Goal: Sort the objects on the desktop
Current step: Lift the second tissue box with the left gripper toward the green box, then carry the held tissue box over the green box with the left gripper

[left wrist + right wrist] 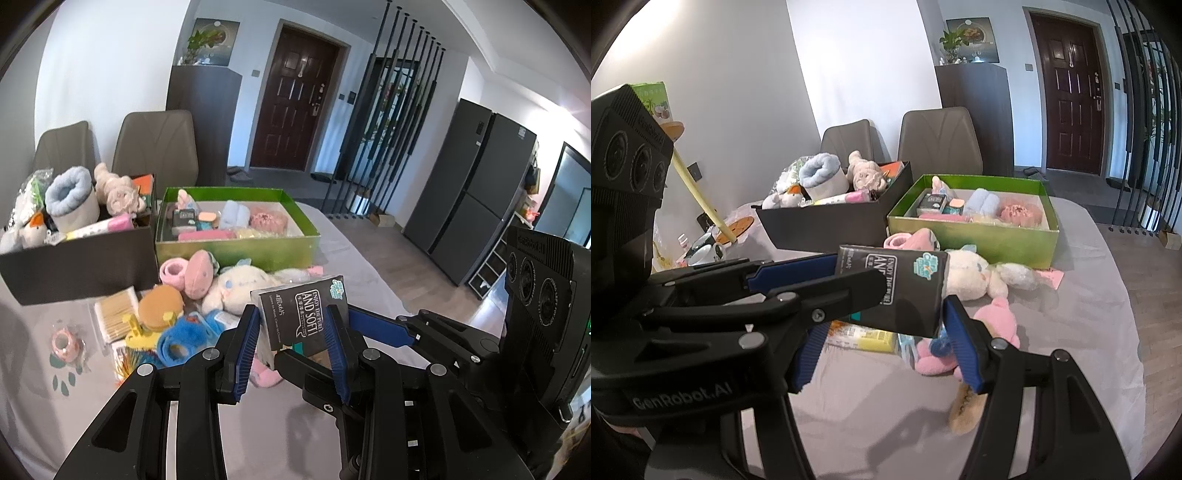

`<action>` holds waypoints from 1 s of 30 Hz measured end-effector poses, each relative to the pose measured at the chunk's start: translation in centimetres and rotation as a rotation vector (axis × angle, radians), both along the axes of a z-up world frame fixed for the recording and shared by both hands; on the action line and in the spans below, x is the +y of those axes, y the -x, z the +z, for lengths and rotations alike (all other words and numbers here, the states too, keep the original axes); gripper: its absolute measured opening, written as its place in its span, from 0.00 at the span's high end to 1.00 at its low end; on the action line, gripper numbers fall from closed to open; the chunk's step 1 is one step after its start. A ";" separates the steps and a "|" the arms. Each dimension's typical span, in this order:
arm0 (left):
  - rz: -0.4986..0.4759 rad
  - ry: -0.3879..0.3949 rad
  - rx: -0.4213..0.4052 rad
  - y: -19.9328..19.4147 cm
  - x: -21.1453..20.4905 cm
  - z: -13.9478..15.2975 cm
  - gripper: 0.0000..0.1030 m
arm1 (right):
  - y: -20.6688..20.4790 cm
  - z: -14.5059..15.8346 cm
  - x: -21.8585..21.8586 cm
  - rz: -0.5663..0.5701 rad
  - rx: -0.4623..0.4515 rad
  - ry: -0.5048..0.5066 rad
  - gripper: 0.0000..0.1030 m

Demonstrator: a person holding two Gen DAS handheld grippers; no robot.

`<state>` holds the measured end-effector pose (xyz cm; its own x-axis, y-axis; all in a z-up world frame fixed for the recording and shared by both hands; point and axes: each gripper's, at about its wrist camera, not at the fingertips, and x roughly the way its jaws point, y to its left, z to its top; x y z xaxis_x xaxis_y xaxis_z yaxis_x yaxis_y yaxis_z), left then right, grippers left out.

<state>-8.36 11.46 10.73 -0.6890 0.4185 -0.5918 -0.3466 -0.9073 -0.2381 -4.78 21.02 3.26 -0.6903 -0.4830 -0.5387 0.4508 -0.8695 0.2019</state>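
Note:
A black tissue pack (304,314) printed "AND SOFT" is held above the table between both grippers. My left gripper (293,325) has its blue pads on the pack's two sides. My right gripper (882,325) reaches in from the right in the left wrist view (373,326); the pack (905,288) lies between its spread fingers, and whether they press it I cannot tell. Below lie plush toys: a white bunny (236,286), a pink toy (960,332). A green box (236,243) and a black box (74,258) hold sorted items.
Loose items lie on the grey tablecloth: cotton swabs (114,314), a burger toy (160,306), blue fuzzy item (184,336), tape roll (64,341). Two chairs (155,144) stand behind the boxes. The table's right edge (1126,314) drops to the floor.

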 end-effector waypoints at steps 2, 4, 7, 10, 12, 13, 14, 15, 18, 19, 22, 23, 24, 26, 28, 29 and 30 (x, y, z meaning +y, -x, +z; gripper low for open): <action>0.000 0.001 0.005 0.3 0.0 0.3 0.66 | 0.3 0.3 0.0 -0.001 0.007 0.003 0.39; 0.000 0.002 0.010 0.6 0.0 0.5 0.66 | 0.5 0.6 0.0 -0.001 0.013 0.003 0.39; -0.001 0.003 0.014 1.1 0.1 0.8 0.66 | 1.0 0.9 0.0 -0.002 0.019 0.003 0.39; -0.001 0.004 0.018 1.5 0.1 1.1 0.66 | 1.5 1.2 0.1 -0.003 0.023 0.002 0.39; -0.002 0.005 0.021 1.9 0.2 1.3 0.66 | 1.9 1.4 0.1 -0.004 0.025 0.003 0.39; -0.002 0.004 0.023 2.0 0.2 1.5 0.66 | 2.0 1.6 0.2 -0.004 0.027 0.001 0.39; -0.002 0.003 0.026 2.1 0.2 1.7 0.66 | 2.2 1.7 0.1 -0.005 0.030 -0.001 0.39; -0.003 0.001 0.030 2.3 0.1 1.8 0.66 | 2.3 1.9 0.1 -0.006 0.033 -0.004 0.39; -0.004 -0.001 0.038 2.9 0.1 2.3 0.66 | 3.1 2.5 0.1 -0.005 0.043 -0.008 0.39; -0.004 0.000 0.040 3.1 0.1 2.4 0.66 | 3.2 2.6 0.1 -0.005 0.046 -0.008 0.39; -0.003 0.007 0.050 3.8 0.1 2.9 0.66 | 3.8 3.1 0.2 -0.006 0.055 0.000 0.39; -0.003 0.008 0.053 4.0 0.1 3.1 0.66 | 4.0 3.2 0.2 -0.008 0.057 0.001 0.39; -0.004 0.009 0.056 4.3 0.1 3.2 0.66 | 4.2 3.4 0.2 -0.009 0.059 0.000 0.39; -0.004 0.010 0.062 4.8 0.0 3.5 0.66 | 4.7 3.7 0.1 -0.013 0.066 -0.007 0.39; -0.006 0.010 0.067 5.2 -0.1 3.8 0.66 | 5.2 4.0 0.0 -0.013 0.074 -0.008 0.39; -0.007 0.011 0.068 5.4 -0.1 3.9 0.66 | 5.5 4.2 0.0 -0.014 0.077 -0.009 0.39; -0.008 0.013 0.070 5.7 -0.2 4.1 0.66 | 5.8 4.3 0.0 -0.014 0.079 -0.009 0.39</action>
<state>-14.06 11.30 14.82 -0.7256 0.4168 -0.5475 -0.3691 -0.9073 -0.2016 -10.57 21.01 7.59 -0.7375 -0.4686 -0.4864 0.4528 -0.8774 0.1587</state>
